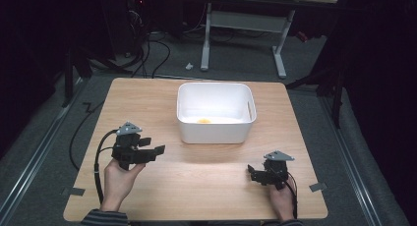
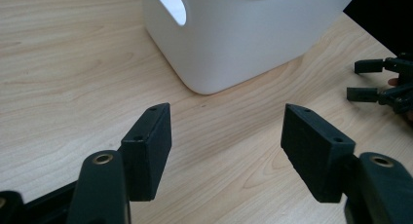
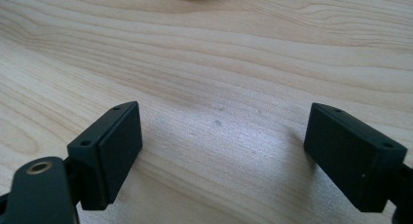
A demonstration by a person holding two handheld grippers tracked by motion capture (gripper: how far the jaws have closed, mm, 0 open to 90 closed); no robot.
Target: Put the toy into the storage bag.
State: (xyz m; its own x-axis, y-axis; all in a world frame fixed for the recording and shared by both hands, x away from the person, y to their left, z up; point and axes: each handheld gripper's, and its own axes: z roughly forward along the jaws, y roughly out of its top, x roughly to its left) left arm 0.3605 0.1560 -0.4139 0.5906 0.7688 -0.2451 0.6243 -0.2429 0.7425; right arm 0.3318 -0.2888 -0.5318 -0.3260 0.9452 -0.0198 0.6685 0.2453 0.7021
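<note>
A white plastic tub (image 1: pixel 215 113) stands on the wooden table (image 1: pixel 196 172), past its middle, with a small yellow-orange thing (image 1: pixel 204 121) on its floor. My left gripper (image 1: pixel 153 148) hovers at the table's left, held by a hand, and points toward the tub's near left corner (image 2: pixel 209 83). Its jaws are open over bare wood with nothing between them (image 2: pixel 226 151). My right gripper (image 1: pixel 252 173) rests low at the front right, also held by a hand. It stands open just above the wood (image 3: pixel 224 151), empty. That gripper (image 2: pixel 377 83) appears at the right edge of the left gripper view.
The tub has a cut-out handle (image 2: pixel 173 5) in its side wall. Beyond the table stand a white desk frame (image 1: pixel 243 34) and cables (image 1: pixel 147 54) on a grey floor. A black cable (image 1: pixel 83 132) trails off the table's left edge.
</note>
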